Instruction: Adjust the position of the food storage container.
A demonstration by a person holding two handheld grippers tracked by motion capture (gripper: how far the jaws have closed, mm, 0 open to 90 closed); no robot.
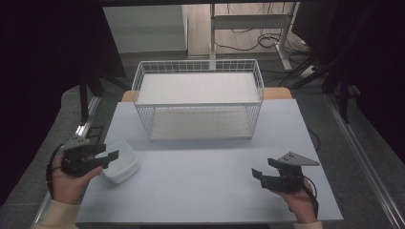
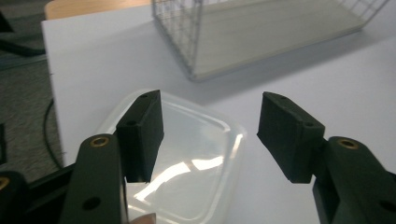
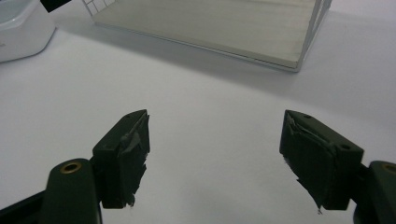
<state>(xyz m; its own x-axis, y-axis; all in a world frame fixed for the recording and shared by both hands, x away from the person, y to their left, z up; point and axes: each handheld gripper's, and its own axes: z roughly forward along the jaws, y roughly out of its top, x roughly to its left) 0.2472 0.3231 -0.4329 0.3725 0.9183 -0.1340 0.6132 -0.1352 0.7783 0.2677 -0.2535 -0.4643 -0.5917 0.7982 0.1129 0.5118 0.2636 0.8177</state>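
High view. We see the left tongs point(image 1: 111, 156) at the left edge of the worktop point(image 1: 205, 191), held level in the left hand point(image 1: 71, 183), their tips over the near-left rim of a translucent plastic container point(image 1: 123, 164). The container stands upright, mouth up, on the worktop's left part, well apart from the white wire basket point(image 1: 198, 98) at the back. Its outline is a rounded rectangle; we read its long axis as running diagonally, from the near right toward the far left. The right tongs point(image 1: 262, 171) sit at the near right in the right hand point(image 1: 301, 202), pointing left and slightly away, with bare worktop before them.

Left gripper view. We look along the left tongs point(image 2: 210, 135) and find them released: the jaws stand apart, one over the container point(image 2: 196, 158), the other over bare worktop point(image 2: 327, 79) beyond its rim. Neither pad touches the plastic. This view adds the glossy, empty interior and the rounded rim corners, which the high view does not resolve.

Right gripper view. We find the right tongs point(image 3: 215, 154) likewise released, jaws wide, nothing between them. The pads point(image 3: 133, 154) look worn and torn. The container's side wall point(image 3: 21, 28) appears at the top left, and the basket point(image 3: 210, 23) across the top.
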